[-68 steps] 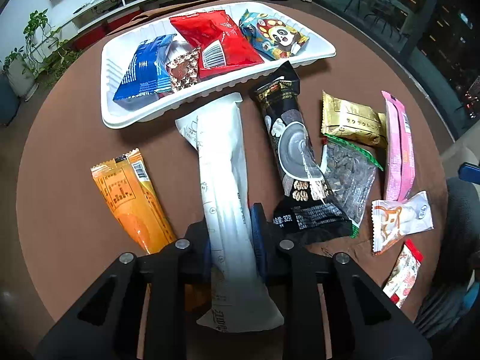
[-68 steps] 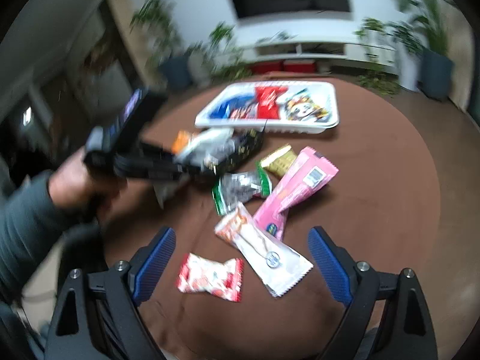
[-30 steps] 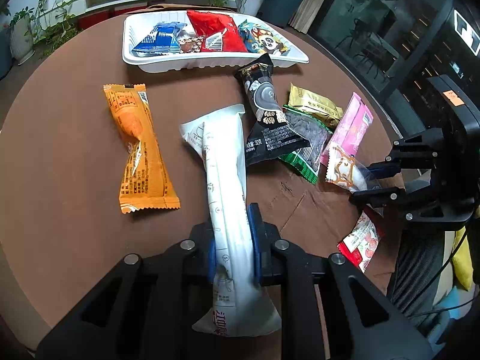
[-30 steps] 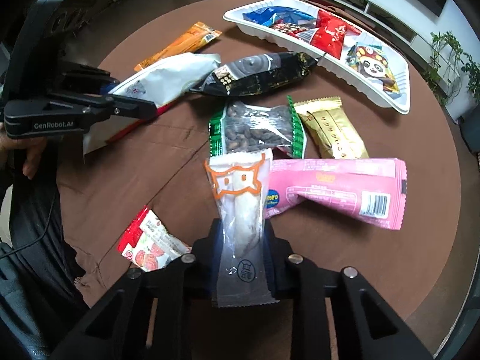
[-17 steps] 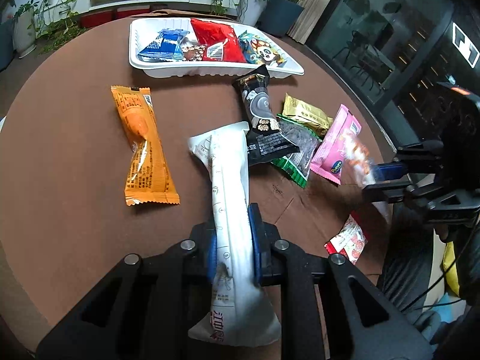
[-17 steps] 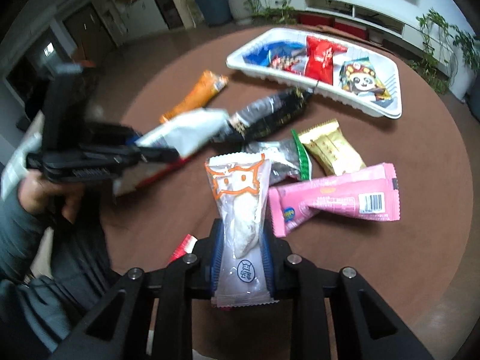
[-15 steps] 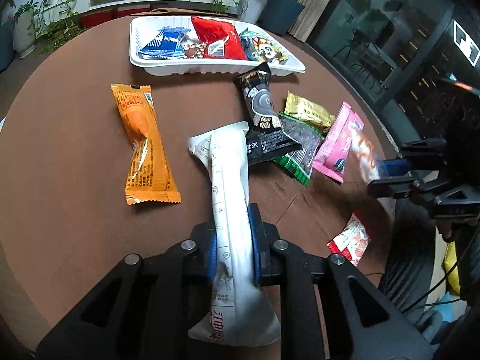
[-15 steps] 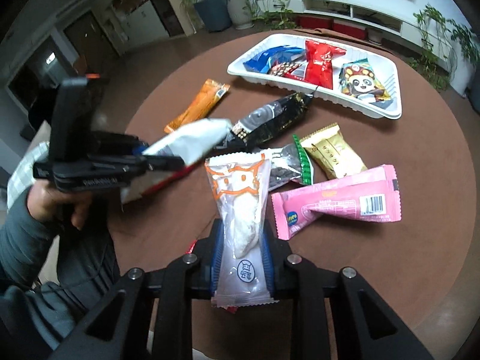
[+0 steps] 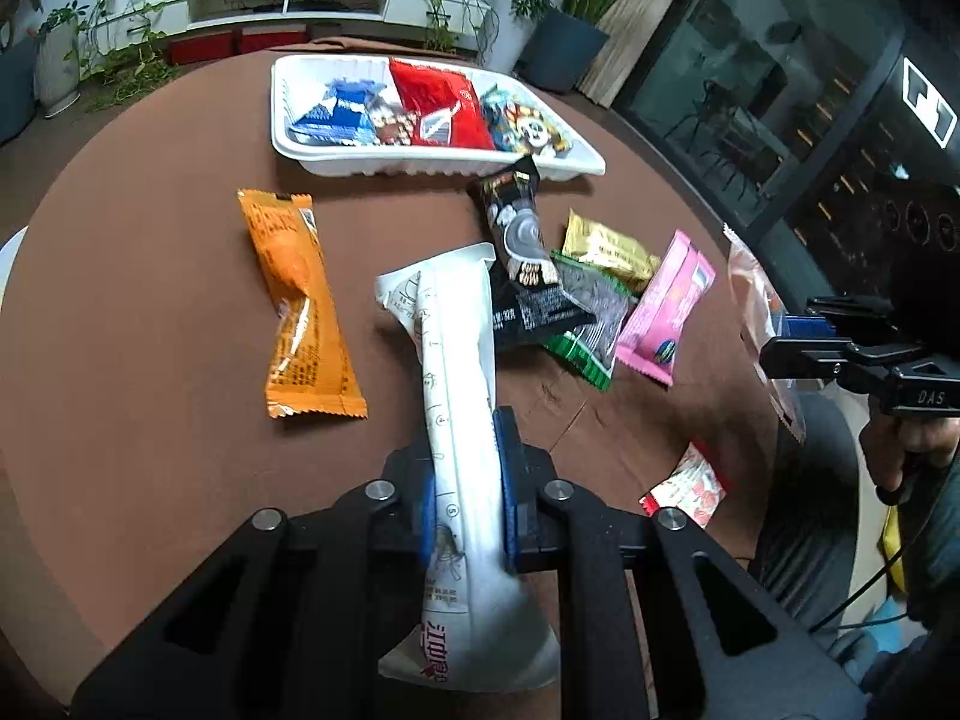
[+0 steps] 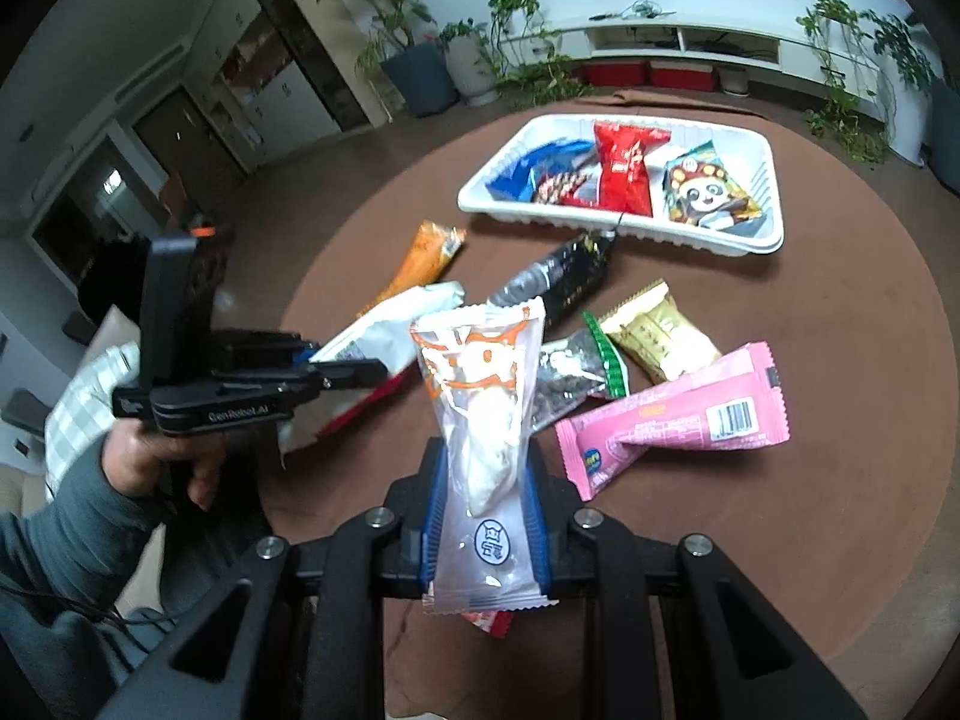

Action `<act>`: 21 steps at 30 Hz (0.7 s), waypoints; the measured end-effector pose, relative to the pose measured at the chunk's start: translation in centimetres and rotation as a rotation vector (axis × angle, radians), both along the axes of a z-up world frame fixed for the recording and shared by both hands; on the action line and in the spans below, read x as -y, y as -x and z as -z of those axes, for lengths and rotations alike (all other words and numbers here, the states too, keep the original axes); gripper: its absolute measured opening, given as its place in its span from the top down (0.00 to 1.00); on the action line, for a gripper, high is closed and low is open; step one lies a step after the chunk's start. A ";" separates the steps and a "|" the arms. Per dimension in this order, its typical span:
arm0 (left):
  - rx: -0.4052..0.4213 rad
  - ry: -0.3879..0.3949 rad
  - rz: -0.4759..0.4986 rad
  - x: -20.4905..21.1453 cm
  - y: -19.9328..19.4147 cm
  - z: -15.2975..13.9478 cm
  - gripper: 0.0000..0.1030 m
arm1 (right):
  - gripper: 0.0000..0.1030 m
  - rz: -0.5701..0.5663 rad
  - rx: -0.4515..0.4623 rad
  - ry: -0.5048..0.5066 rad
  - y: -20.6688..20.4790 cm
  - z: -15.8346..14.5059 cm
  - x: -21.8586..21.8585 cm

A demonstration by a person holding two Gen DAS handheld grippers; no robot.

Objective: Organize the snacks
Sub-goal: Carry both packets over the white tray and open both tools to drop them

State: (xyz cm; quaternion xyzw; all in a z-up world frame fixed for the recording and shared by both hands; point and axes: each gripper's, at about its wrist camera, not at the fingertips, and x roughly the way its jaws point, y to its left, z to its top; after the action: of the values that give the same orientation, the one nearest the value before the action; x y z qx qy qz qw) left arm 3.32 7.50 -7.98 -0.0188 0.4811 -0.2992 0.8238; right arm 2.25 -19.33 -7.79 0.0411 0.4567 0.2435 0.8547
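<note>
My left gripper (image 9: 465, 480) is shut on a long white snack packet (image 9: 456, 360) and holds it above the round brown table (image 9: 150, 330). My right gripper (image 10: 483, 516) is shut on a clear packet with orange print (image 10: 480, 396), lifted off the table; it also shows in the left wrist view (image 9: 759, 312). A white tray (image 9: 420, 163) at the far side holds blue, red and panda-print packets. Loose on the table lie an orange packet (image 9: 297, 306), a black packet (image 9: 522, 240), a gold packet (image 9: 606, 249), a green-edged packet (image 9: 591, 315) and a pink packet (image 9: 666, 312).
A small red-and-white packet (image 9: 687, 489) lies near the table's right front edge. The left gripper and its hand (image 10: 228, 384) stand at the left in the right wrist view. Plants and a white shelf unit (image 10: 690, 36) stand beyond the table.
The right gripper closed on the clear orange-print packet and lifted it off the table. The left gripper rose and drew back with the white packet, so the tray looks farther away.
</note>
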 end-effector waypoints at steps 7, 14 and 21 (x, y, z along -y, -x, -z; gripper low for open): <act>0.026 0.089 -0.044 -2.0 -1.0 -2.9 0.87 | 0.75 0.078 0.043 -0.090 -0.4 -1.6 2.9; 0.123 0.137 -0.082 -3.1 -5.6 -8.4 0.87 | 0.75 0.255 0.116 -0.150 -3.0 -4.9 8.5; 0.180 0.126 -0.107 -1.5 -13.5 -11.8 0.87 | 0.75 0.376 0.218 -0.173 -8.6 -10.1 11.3</act>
State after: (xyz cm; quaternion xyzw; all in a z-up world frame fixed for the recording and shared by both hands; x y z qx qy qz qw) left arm 16.78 9.02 3.87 -0.0693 0.3838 -0.2852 0.8755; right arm 10.88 -30.59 2.31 0.1720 0.3235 0.1213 0.9225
